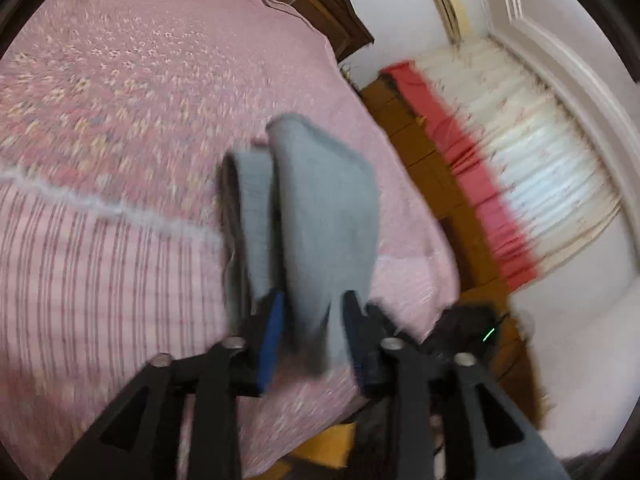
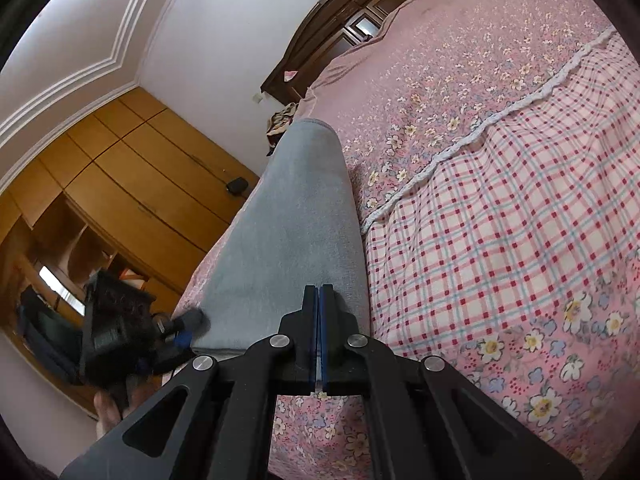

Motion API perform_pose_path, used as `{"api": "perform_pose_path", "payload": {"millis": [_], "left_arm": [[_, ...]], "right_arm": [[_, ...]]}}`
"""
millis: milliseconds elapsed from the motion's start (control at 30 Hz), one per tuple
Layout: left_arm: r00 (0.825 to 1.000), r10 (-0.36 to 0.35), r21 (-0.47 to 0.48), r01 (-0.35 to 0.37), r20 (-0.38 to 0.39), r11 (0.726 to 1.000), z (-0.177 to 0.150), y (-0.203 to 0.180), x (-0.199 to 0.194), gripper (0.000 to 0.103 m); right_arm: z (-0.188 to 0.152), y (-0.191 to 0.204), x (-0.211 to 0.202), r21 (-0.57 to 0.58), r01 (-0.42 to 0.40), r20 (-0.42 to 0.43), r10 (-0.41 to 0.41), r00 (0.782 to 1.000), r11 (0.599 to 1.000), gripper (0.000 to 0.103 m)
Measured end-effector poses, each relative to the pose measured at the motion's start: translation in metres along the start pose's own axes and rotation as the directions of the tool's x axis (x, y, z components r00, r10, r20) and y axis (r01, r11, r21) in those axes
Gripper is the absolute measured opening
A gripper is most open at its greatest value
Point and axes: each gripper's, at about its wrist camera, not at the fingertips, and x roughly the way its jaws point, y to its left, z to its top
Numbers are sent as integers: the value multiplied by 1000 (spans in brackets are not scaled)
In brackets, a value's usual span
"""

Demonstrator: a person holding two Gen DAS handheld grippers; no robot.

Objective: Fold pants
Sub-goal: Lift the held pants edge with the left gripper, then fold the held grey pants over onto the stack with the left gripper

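Observation:
The grey pants [image 2: 296, 216] lie as a long folded strip along the left side of the pink bed, running away from me. My right gripper [image 2: 319, 292] is shut on their near edge, blue pads pressed together. In the left wrist view the pants [image 1: 324, 208] show as two folded layers, and a bunch of the grey cloth fills the gap between the blue pads of my left gripper [image 1: 314, 312]. The right wrist view shows that left gripper [image 2: 188, 326], blurred, at the strip's near left corner. The left wrist view is smeared by motion.
The bed cover [image 2: 500, 200] is pink, floral and checked, with a white lace seam. A dark wooden headboard [image 2: 340, 20] stands at the far end. Wooden wardrobes [image 2: 140, 184] line the left wall. A red-and-white curtain [image 1: 520, 160] hangs past the bed's edge.

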Motion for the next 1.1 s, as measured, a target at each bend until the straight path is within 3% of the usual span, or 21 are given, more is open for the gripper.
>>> {"api": "perform_pose_path", "payload": {"millis": [67,133,233,367,600,733,767,800,867,933,1000,1100], "left_arm": [[998,-61,-7,61,1,998,23,1,4,61],[994,-94,-18,93,-54,995,44,0,17,63],[987,-86,-28,82,-136,996,68,-3,39,63],[983,29,13,-27,-183,1000,81,-12,57,63],[969,6,18,-1,-245,1000,115,-16,105,67],[956,-36,-58,20,-293,998,134,0,135,67],[958,-46,-63,29,-284,998,137,2,136,60],[966,-43,-51,31,-255,998,135,-2,131,45],[982,-17,-18,13,-186,1000,134,-12,117,44],[995,-50,1,50,-91,999,126,-24,94,44],[999,-46,19,46,-16,999,119,-32,73,31],[998,-12,9,11,69,1000,108,-31,44,22]], "right_arm": [[0,-3,-5,5,-6,2,6,1000,1000,2],[0,-5,-4,8,-10,3,10,1000,1000,2],[-2,-6,-4,-2,-6,3,6,1000,1000,2],[-5,-8,-6,-11,-7,7,7,1000,1000,2],[-13,-15,-6,-12,-20,5,20,1000,1000,2],[-16,-15,-8,-11,-19,6,19,1000,1000,2],[-17,-15,-8,-13,-21,5,21,1000,1000,2],[-18,-16,-9,-13,-23,5,23,1000,1000,2],[-19,-17,-10,-9,-30,6,30,1000,1000,2],[-22,-21,-11,-4,-38,6,38,999,999,2],[-23,-24,-13,-2,-44,7,44,999,999,2],[-25,-25,-15,10,-53,7,53,999,999,2]]}}
